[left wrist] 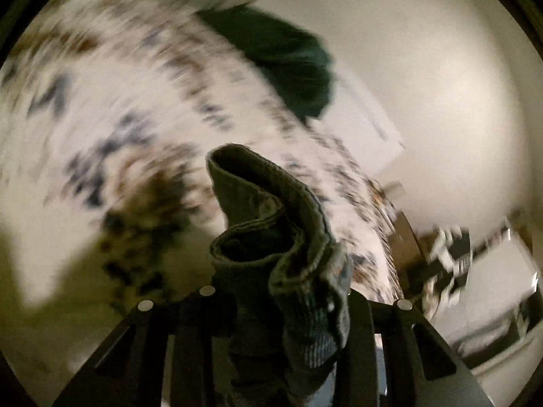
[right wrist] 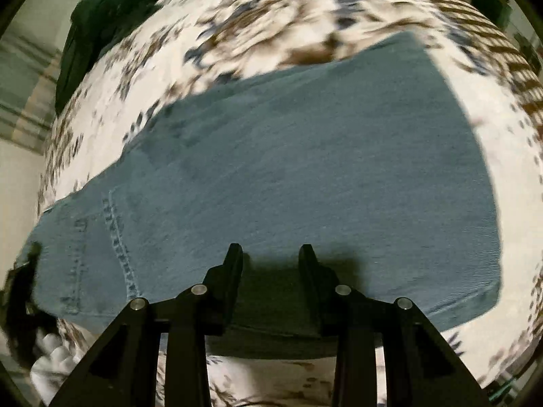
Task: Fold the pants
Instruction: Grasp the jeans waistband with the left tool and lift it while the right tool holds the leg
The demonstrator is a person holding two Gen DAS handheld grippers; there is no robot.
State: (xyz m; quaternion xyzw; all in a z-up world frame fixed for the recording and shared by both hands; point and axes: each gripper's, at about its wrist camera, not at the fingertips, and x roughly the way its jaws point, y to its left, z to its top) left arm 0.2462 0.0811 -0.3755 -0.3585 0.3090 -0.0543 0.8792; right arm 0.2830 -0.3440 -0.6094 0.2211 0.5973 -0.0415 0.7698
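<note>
Two tongs work one pair of jeans on a patterned bed. Nearest the left lens, the left tongs (left wrist: 288,291) are clamped on a bunched wad of denim, apparently the waistband or a hem (left wrist: 268,224), lifted clear of the bedspread (left wrist: 112,108), which streaks past in heavy blur. Beyond it, a dark green garment (left wrist: 288,64) lies at the far edge of the bed against a pale wall.

In the right view, the right tongs (right wrist: 269,254) hover with fingers parted, holding nothing, just above the near edge of the jeans (right wrist: 305,156). The denim lies flat across the bedspread (right wrist: 258,17) in a broad folded panel, with a pocket seam (right wrist: 117,234) showing at left. The green garment (right wrist: 112,10) sits well beyond, at the far left corner.

The fold appears partly made. To do the step well, the carried end should likely travel low and level over the flat panel, edges squared to the fold already lying there, while the free tongs pin the near edge so the panel does not drag. Letting go too early could leave the bunched end wrinkled.
</note>
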